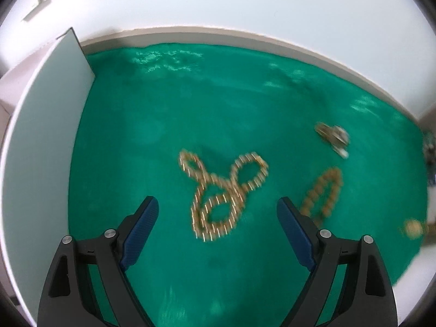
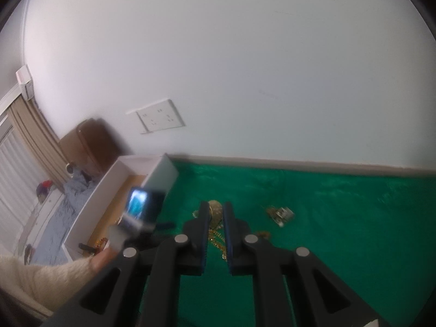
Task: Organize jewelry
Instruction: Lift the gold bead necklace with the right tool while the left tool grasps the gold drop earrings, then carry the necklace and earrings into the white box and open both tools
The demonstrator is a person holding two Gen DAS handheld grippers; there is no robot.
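A tangled gold chain necklace (image 1: 220, 194) lies on the green cloth (image 1: 190, 103), just ahead of and between the fingers of my open, empty left gripper (image 1: 218, 212). A gold bead bracelet (image 1: 325, 192) lies to its right, a small silver-gold piece (image 1: 333, 136) farther back right, and a gold piece (image 1: 414, 227) at the right edge. In the right wrist view my right gripper (image 2: 216, 211) has its jaws close together, with a gold oval piece (image 2: 216, 212) and gold chain (image 2: 216, 241) seen between the fingers; whether it grips them is unclear.
A white box (image 1: 41, 141) stands at the left edge of the cloth; in the right wrist view (image 2: 90, 209) it holds a few small items. The left gripper's camera (image 2: 141, 207) and a cream-sleeved arm (image 2: 46, 283) show there. A white wall is behind.
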